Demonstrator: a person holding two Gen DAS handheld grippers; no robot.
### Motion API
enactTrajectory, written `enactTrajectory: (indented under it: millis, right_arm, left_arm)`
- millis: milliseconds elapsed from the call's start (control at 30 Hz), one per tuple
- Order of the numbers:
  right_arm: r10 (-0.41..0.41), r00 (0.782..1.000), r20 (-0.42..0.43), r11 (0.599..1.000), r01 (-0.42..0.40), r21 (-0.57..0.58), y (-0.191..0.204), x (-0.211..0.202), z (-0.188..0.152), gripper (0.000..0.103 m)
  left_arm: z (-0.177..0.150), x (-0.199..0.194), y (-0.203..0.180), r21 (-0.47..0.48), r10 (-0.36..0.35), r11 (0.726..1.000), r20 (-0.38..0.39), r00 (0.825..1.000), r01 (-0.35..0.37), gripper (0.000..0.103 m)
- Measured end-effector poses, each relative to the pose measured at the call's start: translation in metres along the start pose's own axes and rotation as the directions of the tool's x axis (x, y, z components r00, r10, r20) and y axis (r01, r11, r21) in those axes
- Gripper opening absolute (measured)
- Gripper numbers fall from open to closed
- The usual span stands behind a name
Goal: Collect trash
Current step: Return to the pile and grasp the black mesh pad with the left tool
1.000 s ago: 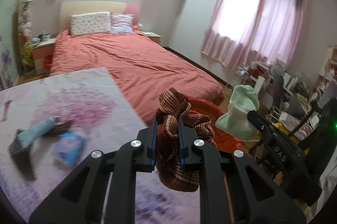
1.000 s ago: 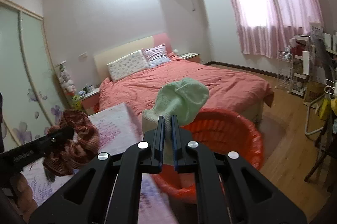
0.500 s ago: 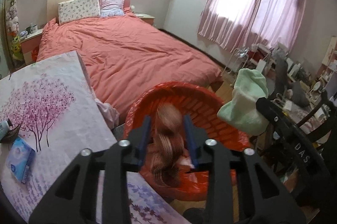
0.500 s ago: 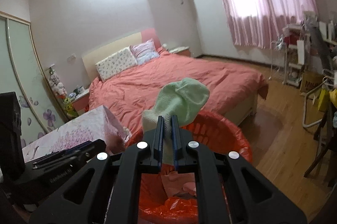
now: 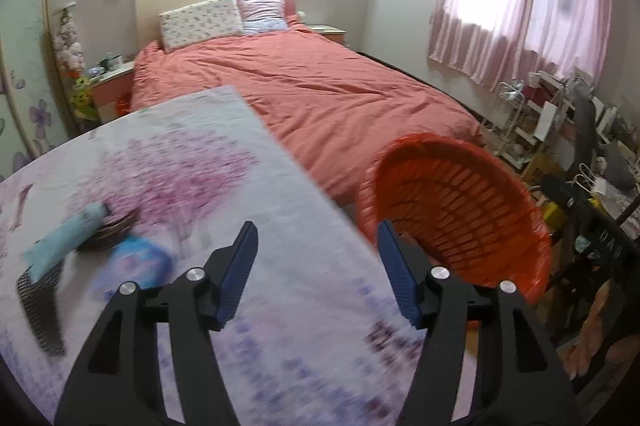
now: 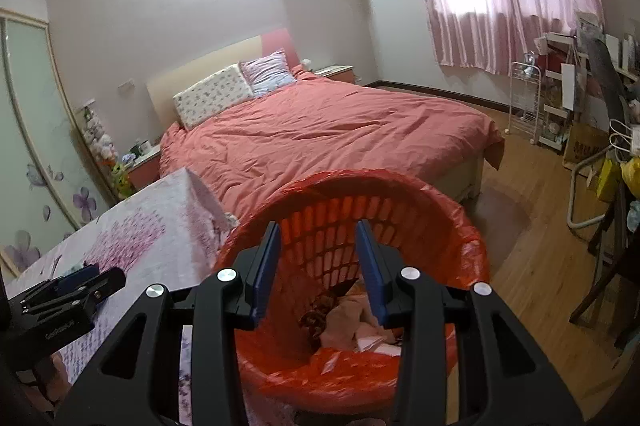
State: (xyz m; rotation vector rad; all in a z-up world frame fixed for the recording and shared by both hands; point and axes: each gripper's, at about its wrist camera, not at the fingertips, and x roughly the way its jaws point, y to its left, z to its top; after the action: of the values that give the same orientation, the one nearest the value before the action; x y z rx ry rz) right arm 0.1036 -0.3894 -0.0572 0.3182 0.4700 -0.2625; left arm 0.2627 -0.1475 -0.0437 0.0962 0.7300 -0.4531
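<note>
An orange basket (image 6: pixel 468 238) lined with an orange bag stands beside the flowered table (image 6: pixel 152 234); the left wrist view shows the same basket (image 5: pixel 460 201). Brown and pink cloth (image 6: pixel 340 314) lies at its bottom. My right gripper (image 6: pixel 318 258) hangs over the basket, its jaws opening with nothing between them. My left gripper (image 5: pixel 314 262) is over the table's edge, jaws opening and empty; it also shows low at the left in the right wrist view (image 6: pixel 68 290). On the table lie a blurred light-blue item (image 5: pixel 64 238), a blue packet (image 5: pixel 136 262) and dark striped cloth (image 5: pixel 40 306).
A bed with a coral cover (image 5: pixel 320 85) fills the room behind the table and basket. A cluttered rack and shelves (image 6: pixel 560 105) stand under the pink curtains at the right, with wood floor (image 6: pixel 540 266) between. A chair (image 6: pixel 612 266) is at the far right.
Both grippers have opened. The brown striped cloth left my left gripper and the green cloth left my right one. My left gripper swung back over the table.
</note>
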Motion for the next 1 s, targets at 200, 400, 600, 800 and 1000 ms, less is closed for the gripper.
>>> enactTrajectory:
  millis: [200,400,600,800,1000]
  right_arm:
    - [0.036,0.999,-0.019,0.997,-0.037,-0.062,0.035,-0.007,-0.005,0.040]
    - [0.082,0.995,-0.056,0.989,-0.088,-0.120,0.073,-0.008,-0.016,0.043]
    - [0.139,0.982,-0.131,0.973,-0.160,-0.167,0.121,0.000,-0.033,0.044]
    - [0.179,0.968,-0.177,0.951,-0.217,-0.221,0.160,-0.001,-0.051,0.048]
    - [0.182,0.961,-0.206,0.936,-0.234,-0.263,0.180,-0.003,-0.061,0.048]
  left_arm:
    - [-0.022,-0.028,0.052,-0.058,0.054,0.997,-0.015,0.998,-0.055,0.064]
    - [-0.043,-0.056,0.113,-0.131,0.148,0.980,-0.023,0.989,-0.150,0.067]
    - [-0.064,-0.072,0.193,-0.227,0.286,0.927,-0.087,0.954,-0.298,0.067]
    - [-0.074,-0.066,0.245,-0.323,0.320,0.877,-0.161,0.934,-0.356,0.067]
    - [-0.071,-0.044,0.257,-0.359,0.312,0.859,-0.194,0.930,-0.364,0.051]
